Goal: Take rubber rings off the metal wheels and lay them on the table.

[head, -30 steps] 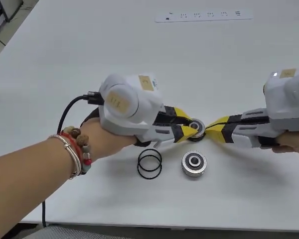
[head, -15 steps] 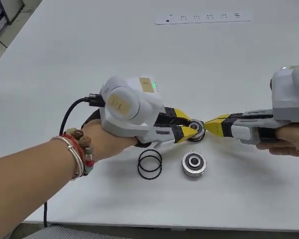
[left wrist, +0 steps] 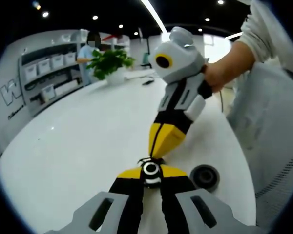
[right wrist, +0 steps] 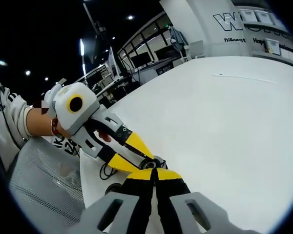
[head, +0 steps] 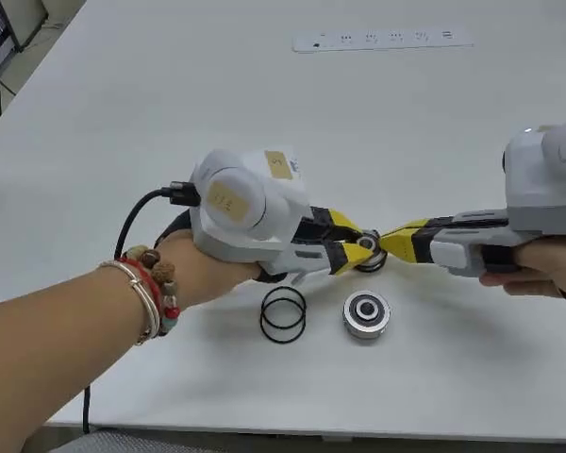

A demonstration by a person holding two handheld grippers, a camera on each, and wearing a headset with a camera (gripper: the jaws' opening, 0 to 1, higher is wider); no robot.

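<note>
My left gripper (head: 362,249) is shut on a small metal wheel (head: 370,257), held just above the white table (head: 170,113). In the left gripper view the wheel (left wrist: 150,169) sits between the yellow tips. My right gripper (head: 383,243) comes in from the right, jaws shut at the wheel's rim, where a thin black rubber ring (left wrist: 146,159) shows at its tips. In the right gripper view my right gripper (right wrist: 155,171) meets the wheel (right wrist: 150,164). A second wheel (head: 366,313) lies on the table, and two loose black rings (head: 283,312) lie left of it.
A white power strip (head: 382,40) lies at the table's far side. A black cable (head: 130,223) runs from the left gripper back over the near edge. In the left gripper view the second wheel (left wrist: 205,176) lies right of the jaws.
Both grippers stay joined at the held wheel. The right gripper's tips have edged slightly left, closer to the left gripper. The wheel and rings on the table have not moved.
</note>
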